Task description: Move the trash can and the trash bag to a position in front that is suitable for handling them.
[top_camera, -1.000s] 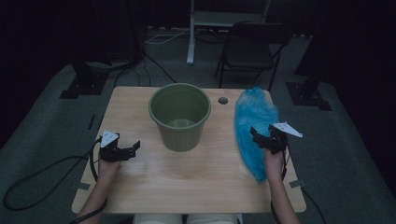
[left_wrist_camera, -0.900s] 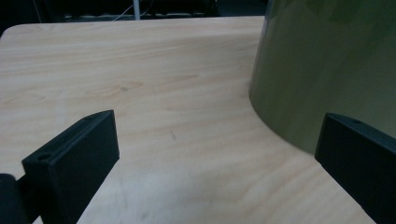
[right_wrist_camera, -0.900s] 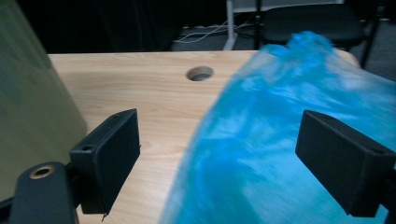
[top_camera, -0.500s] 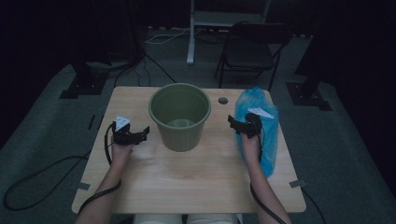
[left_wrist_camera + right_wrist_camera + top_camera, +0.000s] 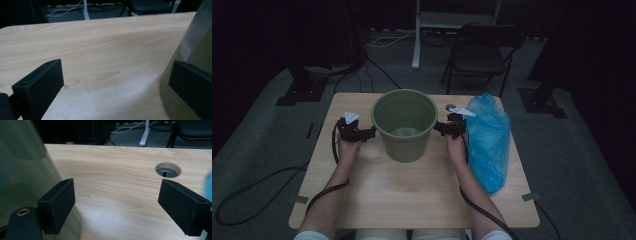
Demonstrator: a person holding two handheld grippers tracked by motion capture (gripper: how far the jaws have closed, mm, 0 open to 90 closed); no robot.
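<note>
high view: green plastic bucket stands upright at mid-table on the far half of the wooden table. left gripper sits just left of the bucket wall, right gripper just right of it, one on each flank; whether either touches the wall cannot be told here. blue plastic bag lies along the right edge, just beside the right hand. left gripper view: jaws spread wide, released, nothing between them but bare tabletop; bucket wall at right, with the right-hand jaw in front of it. right gripper view: jaws likewise wide apart, released; bucket wall at left behind the left-hand jaw, round cable hole in the table farther off.
</note>
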